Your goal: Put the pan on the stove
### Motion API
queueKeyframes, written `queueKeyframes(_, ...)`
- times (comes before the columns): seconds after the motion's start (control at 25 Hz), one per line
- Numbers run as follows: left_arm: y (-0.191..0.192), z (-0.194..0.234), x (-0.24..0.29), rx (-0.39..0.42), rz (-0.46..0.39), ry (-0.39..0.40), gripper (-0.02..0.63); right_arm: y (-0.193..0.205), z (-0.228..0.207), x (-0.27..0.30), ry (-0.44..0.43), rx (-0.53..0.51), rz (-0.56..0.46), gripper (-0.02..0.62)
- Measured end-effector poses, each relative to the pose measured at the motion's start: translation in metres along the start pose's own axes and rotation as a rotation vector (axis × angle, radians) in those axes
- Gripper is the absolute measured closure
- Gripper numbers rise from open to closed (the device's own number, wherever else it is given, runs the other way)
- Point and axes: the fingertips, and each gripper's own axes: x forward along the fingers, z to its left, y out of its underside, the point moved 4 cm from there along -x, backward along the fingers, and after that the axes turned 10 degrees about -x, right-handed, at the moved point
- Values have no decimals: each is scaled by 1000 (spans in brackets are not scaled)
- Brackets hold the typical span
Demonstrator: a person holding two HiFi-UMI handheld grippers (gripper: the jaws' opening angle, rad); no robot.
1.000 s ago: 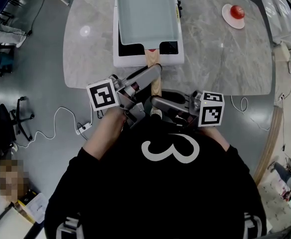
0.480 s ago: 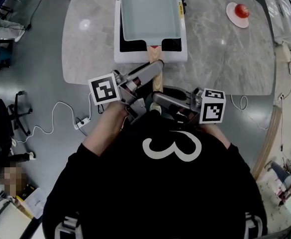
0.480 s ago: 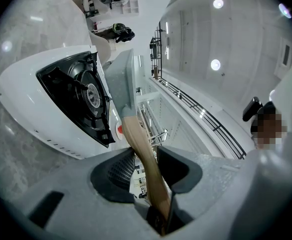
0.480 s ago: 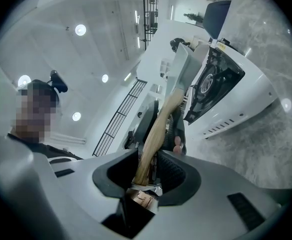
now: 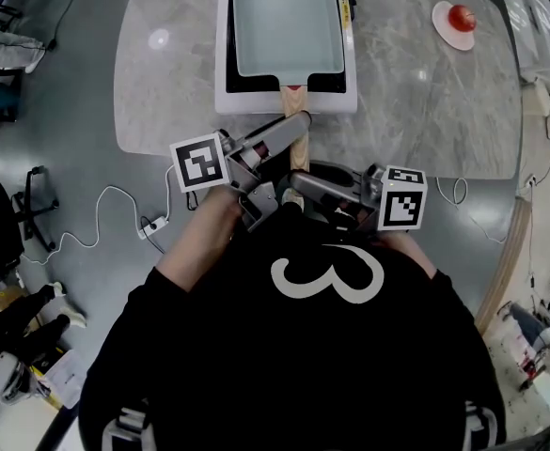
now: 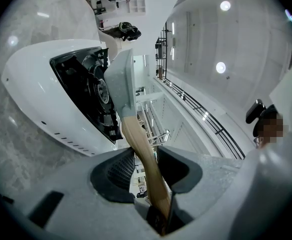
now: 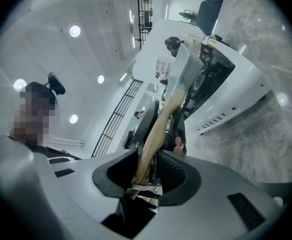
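A pale blue-grey rectangular pan (image 5: 284, 22) sits on the white stove (image 5: 289, 101) with the black top, on the marble table (image 5: 416, 111). Its wooden handle (image 5: 299, 148) sticks out past the table's near edge towards me. My left gripper (image 5: 298, 125) is shut on the handle near the table edge, and the left gripper view shows the handle (image 6: 141, 149) running between the pads up to the pan (image 6: 121, 79). My right gripper (image 5: 293, 191) is shut on the handle's near end (image 7: 158, 124), with the stove (image 7: 235, 89) beyond.
A red round thing on a small white plate (image 5: 459, 22) lies at the table's far right. The table's curved near edge runs just under the grippers. On the floor at the left are a cable with a power strip (image 5: 148, 228) and a chair (image 5: 16, 228).
Both grippers stay on the handle and the pan stays on the stove. The head view has shifted a little, so the table sits slightly higher in the picture.
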Motion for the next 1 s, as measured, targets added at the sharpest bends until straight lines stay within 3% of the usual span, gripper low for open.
queueKeyframes(1.0,1,11,0,-73,8,23,451,3,-5,0,14,45,2,483)
